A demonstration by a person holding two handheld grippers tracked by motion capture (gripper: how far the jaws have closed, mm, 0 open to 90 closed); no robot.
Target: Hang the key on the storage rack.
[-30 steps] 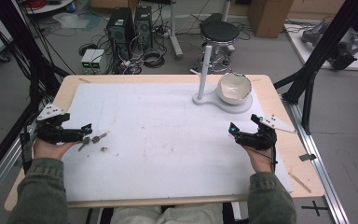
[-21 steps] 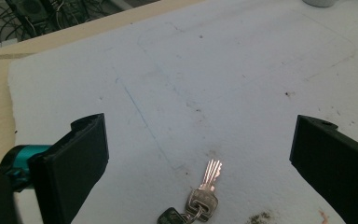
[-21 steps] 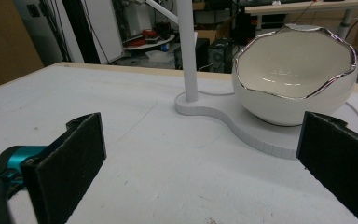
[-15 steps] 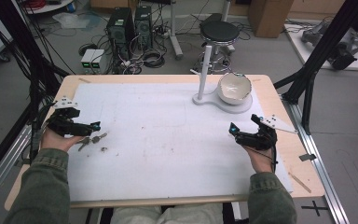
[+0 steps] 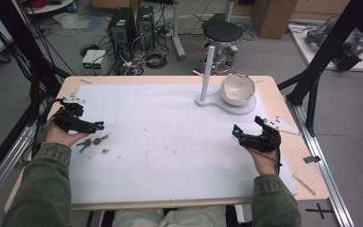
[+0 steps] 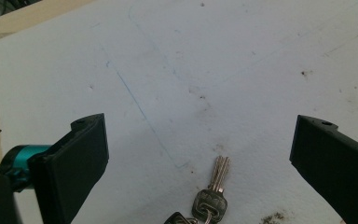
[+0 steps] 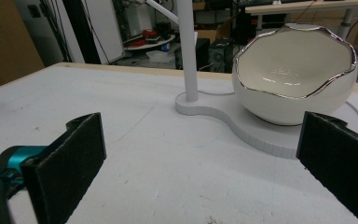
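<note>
A person sits at a wooden counter [image 5: 283, 94] covered by a white mat [image 5: 170, 137], holding a black claw in each hand. The left claw [image 5: 97, 126] hovers near the left edge of the mat, its jaws spread wide apart and holding nothing. A small bunch of keys [image 5: 92, 141] lies flat on the mat just beside and below its tips. In the left gripper view, the keys [image 6: 209, 196] sit low between the two open jaws, one silver blade pointing away from the camera, and neither jaw touches them.

The right claw [image 5: 238, 132] rests toward the right side of the mat, its jaws also spread and empty. Ahead of it, at the far side of the counter, a white bowl [image 5: 237, 88] with a wavy silver rim sits on a white stand [image 5: 208, 99] with an upright post. The keys and the bowl are well apart.
</note>
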